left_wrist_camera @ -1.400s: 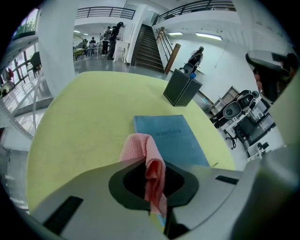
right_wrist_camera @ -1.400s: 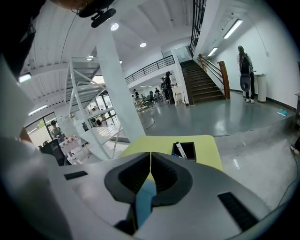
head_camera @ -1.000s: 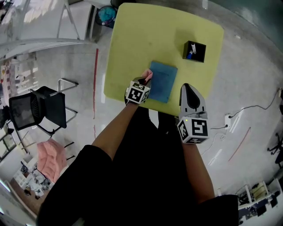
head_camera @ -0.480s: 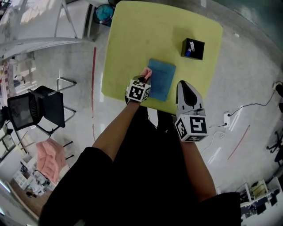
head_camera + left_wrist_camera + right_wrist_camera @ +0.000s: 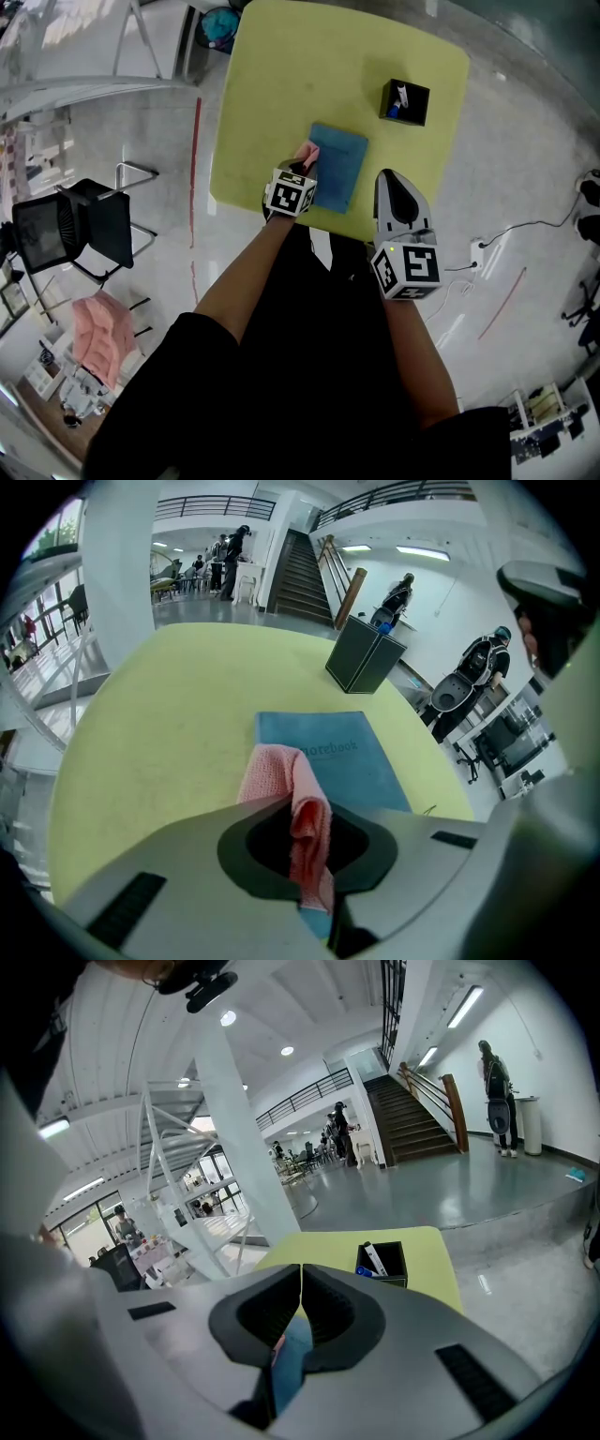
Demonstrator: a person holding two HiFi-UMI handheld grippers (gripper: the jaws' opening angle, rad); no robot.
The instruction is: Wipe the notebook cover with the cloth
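Pink cloth (image 5: 298,810) — left claw (image 5: 303,172) at notebook (image 5: 341,171)

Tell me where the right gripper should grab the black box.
I'd grip the black box by its right wall, coming from above, one jaw inside, one outside: it stands upright and open-topped, with the markers toward its left.

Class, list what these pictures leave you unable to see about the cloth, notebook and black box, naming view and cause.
Left gripper view: the near end of the notebook, behind the cloth and the left gripper.
Right gripper view: most of the notebook, behind the shut right gripper.
Head view: contents of the black box, too small.
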